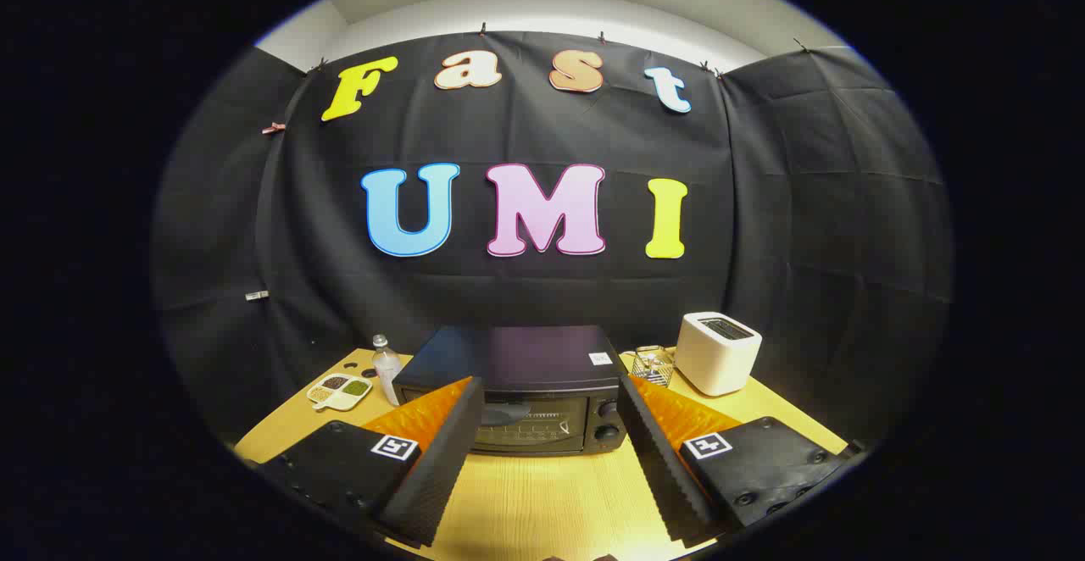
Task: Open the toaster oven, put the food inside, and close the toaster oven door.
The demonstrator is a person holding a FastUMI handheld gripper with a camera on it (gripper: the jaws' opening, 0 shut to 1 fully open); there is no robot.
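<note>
Toaster oven (517, 391): dark box with a flat top, standing on the far half of the surface (542, 502), against the booth's cloth wall. Door shut, glass front facing near; a wire rack shows dimly behind the glass. Two round knobs (606, 421) sit one above the other on the right of its front. A small pale sticker (600, 358) lies on the top at the right. The oven stands straight ahead of the hand-held gripper (551, 451), beyond its fingertips and framed between them, apart from both.

Surface: light wood-grain top, bare between the oven and the fingers.

Hand-held gripper: near, low over the surface, its two fingers (441, 459) spread wide with nothing between them, touching nothing. Each finger carries a ridged pad on its inner face and a square marker on its body.

Toaster (719, 352): white, slot on top, right of the oven and a little farther back, apart from it.

Divided dish (339, 391): pale, with small compartments of dark, green and tan contents, left of the oven.

Bottle (386, 368): clear, upright, between the dish and the oven's left side.

Wire holder (653, 364): small, between oven and toaster; contents too small to tell.
</note>
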